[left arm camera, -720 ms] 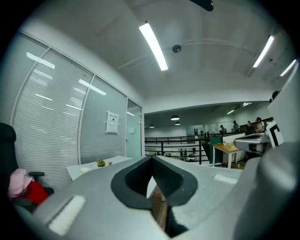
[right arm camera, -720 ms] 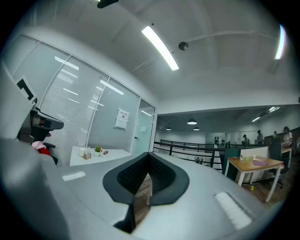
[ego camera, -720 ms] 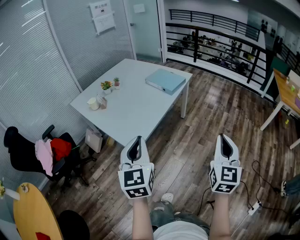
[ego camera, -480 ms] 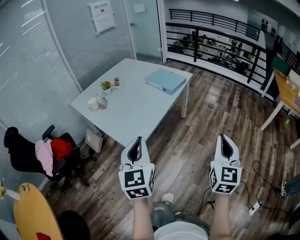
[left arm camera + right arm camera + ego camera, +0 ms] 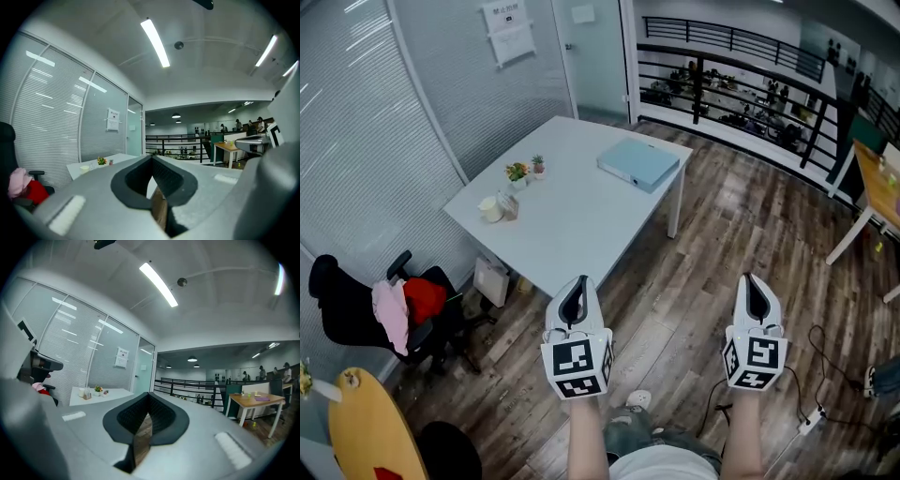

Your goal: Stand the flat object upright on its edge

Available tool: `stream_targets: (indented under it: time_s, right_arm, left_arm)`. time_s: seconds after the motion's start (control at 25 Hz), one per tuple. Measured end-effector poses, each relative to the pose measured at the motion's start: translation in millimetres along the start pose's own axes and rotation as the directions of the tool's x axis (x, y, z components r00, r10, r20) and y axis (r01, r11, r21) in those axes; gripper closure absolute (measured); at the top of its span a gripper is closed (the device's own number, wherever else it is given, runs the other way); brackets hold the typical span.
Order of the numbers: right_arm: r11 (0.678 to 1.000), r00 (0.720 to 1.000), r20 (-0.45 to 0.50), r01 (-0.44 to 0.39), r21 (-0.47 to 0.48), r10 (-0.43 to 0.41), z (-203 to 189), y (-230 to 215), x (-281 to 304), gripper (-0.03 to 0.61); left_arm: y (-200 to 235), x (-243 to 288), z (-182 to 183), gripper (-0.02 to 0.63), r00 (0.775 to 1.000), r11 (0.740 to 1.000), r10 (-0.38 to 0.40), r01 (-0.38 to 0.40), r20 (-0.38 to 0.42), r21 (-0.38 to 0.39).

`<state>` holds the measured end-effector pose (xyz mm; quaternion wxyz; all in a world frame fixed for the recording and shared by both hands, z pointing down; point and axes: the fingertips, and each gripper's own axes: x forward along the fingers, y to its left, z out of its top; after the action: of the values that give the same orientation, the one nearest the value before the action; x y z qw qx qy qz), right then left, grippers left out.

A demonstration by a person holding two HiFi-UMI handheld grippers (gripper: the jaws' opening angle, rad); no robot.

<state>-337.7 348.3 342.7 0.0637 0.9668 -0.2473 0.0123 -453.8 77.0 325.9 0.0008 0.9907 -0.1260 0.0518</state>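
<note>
You're on approach, I'd say. Your left tongs (image 5: 574, 286) and right tongs (image 5: 754, 283): closed, empty. The flat blue folder (image 5: 639, 163) lies on white table (image 5: 572, 234) at 12 o'clock, well apart. Next: walk in, open, tip an edge.

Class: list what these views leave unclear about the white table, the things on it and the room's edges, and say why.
- Blue flat box, head view: too far to tell folder, book or case.
- Cup and potted plants, head view: too small for detail.
- Wall notice, head view: print too small.
- Wooden table, head view: cut off by the right edge.
</note>
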Motion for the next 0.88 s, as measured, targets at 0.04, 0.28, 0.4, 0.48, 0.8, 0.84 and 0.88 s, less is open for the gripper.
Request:
stream_targets:
  time_s: [0.04, 0.28, 0.4, 0.48, 0.8, 0.84, 0.88]
  right_arm:
    - [1.0, 1.0, 0.0, 0.0, 0.005, 0.0, -0.5, 1.1, 5.0, 0.563]
    - [1.0, 1.0, 0.017, -0.023, -0.01, 0.023, 5.1, 13.8, 38.9, 0.516]
    - [0.999, 0.999, 0.037, -0.038, -0.004, 0.038, 9.3, 22.3, 57.0, 0.399]
    - [0.999, 0.998, 0.043, -0.042, 0.018, 0.042, 9.4, 25.8, 68.6, 0.341]
    - [0.997, 1.0, 0.0, -0.031, 0.073, 0.031, -3.6, 31.4, 101.4, 0.219]
    - [0.997, 1.0, -0.006, -0.03, 0.072, 0.031, -5.6, 31.2, 103.8, 0.216]
    - [0.997, 0.999, -0.011, -0.029, 0.072, 0.03, -7.2, 30.1, 106.5, 0.215]
  left_arm:
    - [3.2, 5.0, -0.2, 0.614, 1.0, 1.0, 0.002, -0.002, -0.004, 0.001]
    - [22.3, 39.2, 2.6, 0.473, 1.0, 1.0, -0.015, 0.015, -0.006, -0.003]
    - [33.9, 59.2, 4.3, 0.324, 1.0, 1.0, -0.023, 0.023, -0.005, -0.004]
    - [40.9, 71.0, 5.5, 0.293, 1.0, 1.0, -0.025, 0.025, 0.001, -0.004]
    - [54.3, 108.3, -5.2, 0.272, 0.998, 0.999, -0.046, 0.046, -0.035, 0.006]
    - [55.3, 111.9, -7.0, 0.272, 0.998, 0.999, -0.046, 0.046, -0.04, 0.005]
    - [55.9, 115.5, -8.3, 0.272, 0.998, 0.999, -0.046, 0.046, -0.043, 0.002]
